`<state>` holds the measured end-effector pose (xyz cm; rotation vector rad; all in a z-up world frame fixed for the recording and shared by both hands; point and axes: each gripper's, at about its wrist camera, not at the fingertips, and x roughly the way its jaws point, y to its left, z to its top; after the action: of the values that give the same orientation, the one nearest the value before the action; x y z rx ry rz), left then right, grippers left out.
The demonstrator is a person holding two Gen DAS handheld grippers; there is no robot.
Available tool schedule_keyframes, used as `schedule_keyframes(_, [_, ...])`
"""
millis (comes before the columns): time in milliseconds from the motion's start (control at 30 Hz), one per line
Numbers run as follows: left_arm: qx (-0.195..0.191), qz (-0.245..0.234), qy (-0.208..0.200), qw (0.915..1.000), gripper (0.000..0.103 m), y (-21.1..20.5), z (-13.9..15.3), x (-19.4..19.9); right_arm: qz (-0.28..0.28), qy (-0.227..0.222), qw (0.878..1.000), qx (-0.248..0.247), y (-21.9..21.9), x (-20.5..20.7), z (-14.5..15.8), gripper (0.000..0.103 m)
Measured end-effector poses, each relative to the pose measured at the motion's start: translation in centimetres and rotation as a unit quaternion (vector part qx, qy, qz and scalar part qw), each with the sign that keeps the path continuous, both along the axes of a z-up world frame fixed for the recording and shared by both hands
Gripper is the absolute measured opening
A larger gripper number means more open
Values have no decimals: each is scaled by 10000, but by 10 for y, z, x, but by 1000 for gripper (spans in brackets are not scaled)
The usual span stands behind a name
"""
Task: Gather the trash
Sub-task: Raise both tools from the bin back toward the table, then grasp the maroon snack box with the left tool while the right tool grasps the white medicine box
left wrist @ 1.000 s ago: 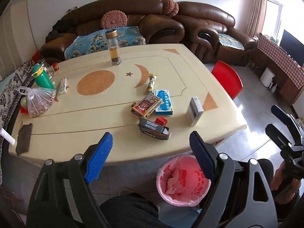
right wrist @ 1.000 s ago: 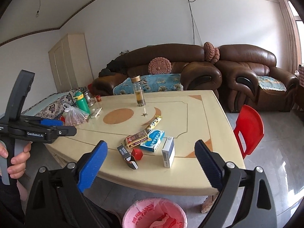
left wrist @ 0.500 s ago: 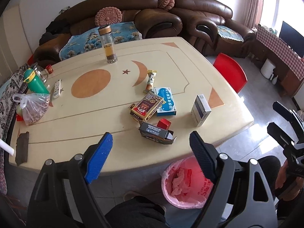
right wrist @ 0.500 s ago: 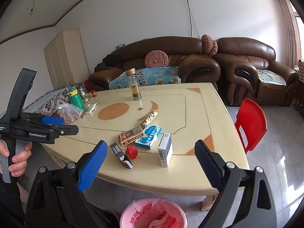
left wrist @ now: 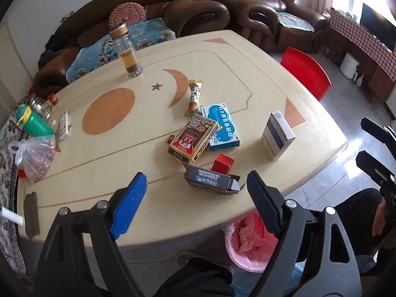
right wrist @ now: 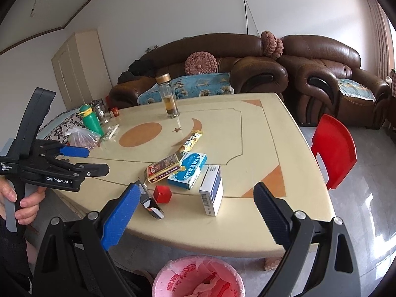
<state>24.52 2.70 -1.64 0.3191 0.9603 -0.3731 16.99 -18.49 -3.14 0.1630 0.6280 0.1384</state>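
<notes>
Trash lies on the cream table (left wrist: 138, 163): a dark opened box (left wrist: 210, 180) near the front edge, a small red cube (left wrist: 222, 162), a red-gold card box (left wrist: 193, 139), a blue-white box (left wrist: 221, 126), a white-blue box (left wrist: 277, 136) and a snack wrapper (left wrist: 194, 96). A pink-lined bin (left wrist: 250, 242) stands on the floor under the front edge; it also shows in the right wrist view (right wrist: 198, 278). My left gripper (left wrist: 195, 195) is open, just short of the dark box. My right gripper (right wrist: 193, 212) is open and empty over the front edge, before the white-blue box (right wrist: 210, 189).
A glass jar of tea (left wrist: 126, 52), a green bottle (left wrist: 32, 121), a remote (left wrist: 63, 125) and a bag of food (left wrist: 34, 156) stand at the far and left side. A red chair (right wrist: 334, 151) is to the right. Brown sofas (right wrist: 247, 66) lie behind.
Both grippers have moved forward toward the table and its trash, which looms larger. Both have stayed open. Nothing on the table has moved.
</notes>
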Motion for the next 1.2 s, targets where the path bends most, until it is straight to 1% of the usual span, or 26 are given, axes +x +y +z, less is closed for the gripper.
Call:
schedule_keyframes(100, [13, -234, 75, 9997, 81, -2, -8, 15, -3, 90, 10000, 19, 0, 9, -9, 91])
schedule_keyframes(167, [132, -261, 166, 9994, 81, -3, -17, 27, 19, 158, 9999, 38, 0, 15, -13, 91])
schedule_keyframes(367, [313, -401, 424, 9978, 81, -7, -42, 54, 6, 337, 9994, 82, -1, 32, -30, 91])
schedule_keyframes(567, [339, -604, 646, 9955, 81, -15, -61, 75, -6, 502, 9987, 103, -1, 49, -47, 91])
schedule_keyframes(700, [335, -819, 794, 9929, 81, -21, -73, 91, 2, 578, 9983, 82, 2, 58, -59, 91])
schedule_keyframes(933, [491, -1266, 956, 9861, 81, -31, -95, 111, 80, 773, 9970, 35, 8, 75, -83, 91])
schedule_keyframes(1100, [595, -1278, 1101, 9839, 81, -34, -113, 128, 75, 851, 9963, 101, 6, 84, -96, 91])
schedule_keyframes(1200, [574, -1284, 1197, 9828, 81, -34, -122, 138, 93, 867, 9961, 109, 7, 87, -102, 91])
